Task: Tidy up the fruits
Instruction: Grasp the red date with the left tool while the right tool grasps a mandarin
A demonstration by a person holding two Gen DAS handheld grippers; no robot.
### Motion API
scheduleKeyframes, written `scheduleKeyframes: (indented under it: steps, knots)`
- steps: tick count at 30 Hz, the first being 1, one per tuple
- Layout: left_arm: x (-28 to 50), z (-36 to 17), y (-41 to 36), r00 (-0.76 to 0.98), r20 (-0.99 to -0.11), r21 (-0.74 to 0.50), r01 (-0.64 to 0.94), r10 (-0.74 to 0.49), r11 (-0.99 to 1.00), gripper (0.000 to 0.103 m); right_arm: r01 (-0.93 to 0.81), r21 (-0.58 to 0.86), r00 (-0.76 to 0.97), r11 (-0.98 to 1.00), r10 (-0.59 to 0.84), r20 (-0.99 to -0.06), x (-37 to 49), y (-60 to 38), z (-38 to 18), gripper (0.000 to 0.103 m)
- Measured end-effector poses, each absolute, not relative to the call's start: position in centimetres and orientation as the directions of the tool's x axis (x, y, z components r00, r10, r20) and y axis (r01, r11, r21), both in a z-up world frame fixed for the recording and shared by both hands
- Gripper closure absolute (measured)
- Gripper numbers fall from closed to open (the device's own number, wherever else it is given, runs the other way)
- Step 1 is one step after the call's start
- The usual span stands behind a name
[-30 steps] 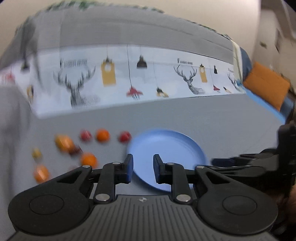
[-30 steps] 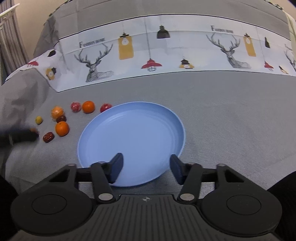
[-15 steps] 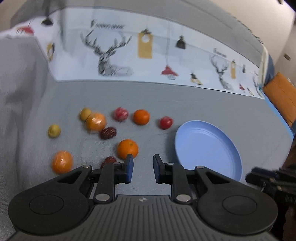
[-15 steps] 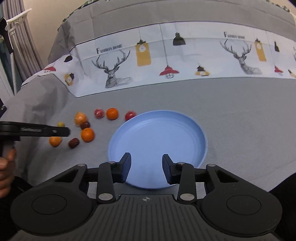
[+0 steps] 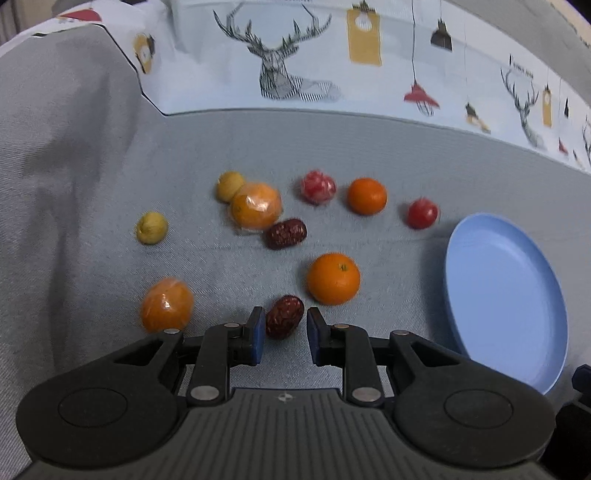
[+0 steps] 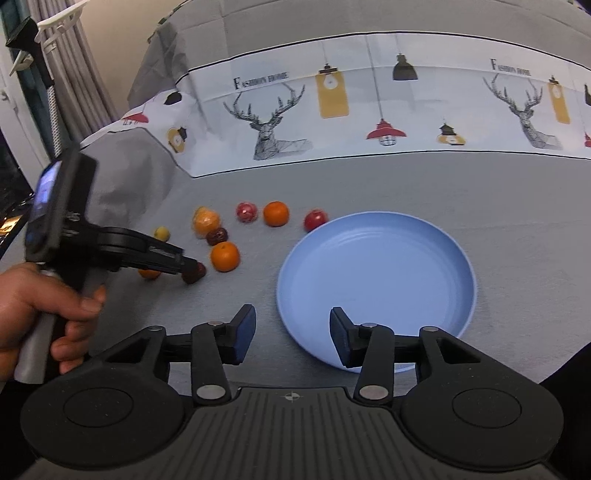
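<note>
— What lies under the right gripper (image 6: 288, 332)?
— A grey tablecloth (image 6: 461, 184), spread beneath it and running far ahead.
— And beyond that?
— A white printed band (image 6: 424, 114) crosses the cloth well ahead. It shows a deer head (image 6: 269, 122) ahead-left, a red hanging lamp (image 6: 386, 133) ahead-right and the words "Fashion Home".
— Anything off to the side?
— Far left and high, grey pleated curtains (image 6: 79, 77) with a white plastic bracket (image 6: 61, 20) above them, against a beige wall (image 6: 125, 26).
</note>
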State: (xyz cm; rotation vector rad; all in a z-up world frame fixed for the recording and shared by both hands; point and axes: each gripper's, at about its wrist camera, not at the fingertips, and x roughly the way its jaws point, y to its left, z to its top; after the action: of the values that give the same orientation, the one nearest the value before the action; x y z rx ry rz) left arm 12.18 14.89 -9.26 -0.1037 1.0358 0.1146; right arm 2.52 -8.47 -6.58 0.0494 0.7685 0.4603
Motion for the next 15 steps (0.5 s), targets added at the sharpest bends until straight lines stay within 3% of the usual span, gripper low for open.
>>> scheduleKeyframes:
  steps: [4,5,6,12,15]
  knots:
    - [12.3,-9.6,15.0,0.483,-0.875,-0.033,-0.133,0.036,0.991,0.08,-0.391,0.205,0.618,0.897,0.422,-0.664,2.7,-7.8,-6.6,0.054]
    - [12.3,-9.6,15.2,0.48,-0.877,-0.039,-0.135,0.031,0.99,0.092,-0.388,0.208,0.617,0.898,0.421,-0.665,2.8,-7.7,-6.6,0.054]
    - [12.2,-9.6,15.2,0.481,-0.876,-0.048,-0.137,0.024,0.989,0.098,-0.385,0.212,0.616,0.898,0.421,-0.666,3.0,-7.6,-6.6,0.054]
    - [10.4,-7.9,15.8,0.531,-0.847,-0.11,-0.142,-0.018,0.984,0.099,-0.39,0.234,0.604,0.891,0.439,-0.665,3.6,-7.4,-6.5,0.054]
    - [9.5,-7.2,16.6,0.534,-0.844,-0.166,-0.161,-0.056,0.973,0.099,-0.412,0.241,0.578,0.879,0.457,-0.676,4.2,-7.0,-6.3,0.064]
